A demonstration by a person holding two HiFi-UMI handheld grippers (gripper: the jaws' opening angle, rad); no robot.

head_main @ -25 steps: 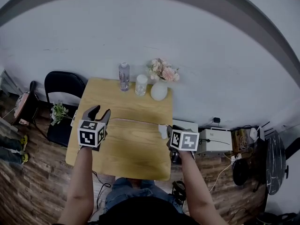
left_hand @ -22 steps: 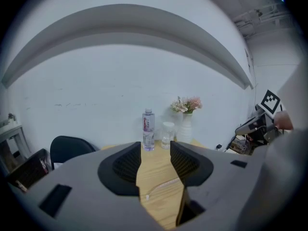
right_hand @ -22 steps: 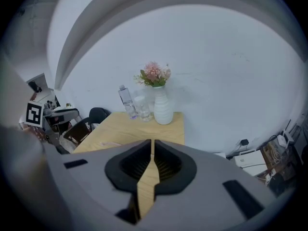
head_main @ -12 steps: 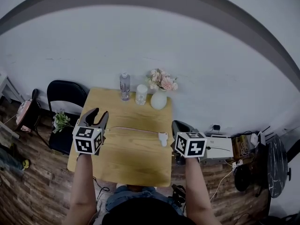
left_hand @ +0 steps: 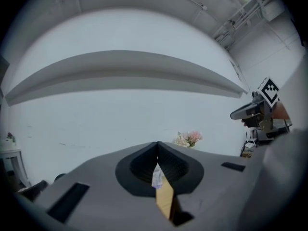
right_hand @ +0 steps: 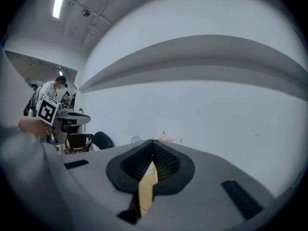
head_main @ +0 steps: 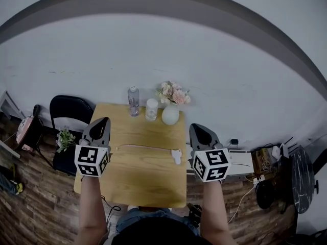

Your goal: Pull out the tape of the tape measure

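The white tape measure case (head_main: 177, 155) lies on the wooden table (head_main: 148, 180), with its tape (head_main: 145, 147) drawn out leftward across the top. Nothing touches either one. My left gripper (head_main: 100, 120) hangs above the table's left edge. Its jaws have just closed and are shut, with nothing between them (left_hand: 157, 144). My right gripper (head_main: 197, 128) hangs beyond the table's right edge, also shut and empty (right_hand: 153, 142). Both point level toward the white wall. Each gripper view shows the other gripper off to the side.
At the table's far edge stand a clear bottle (head_main: 133, 101), a white jar (head_main: 151, 109) and a white vase of flowers (head_main: 170, 114). A black chair (head_main: 69, 108) and a small plant (head_main: 65, 137) are at the left. A white box (head_main: 240, 160) and cables lie on the floor at the right.
Both grippers have risen away from the table and the tape measure. The left jaws went from open to shut. The tape stays stretched out on the table.
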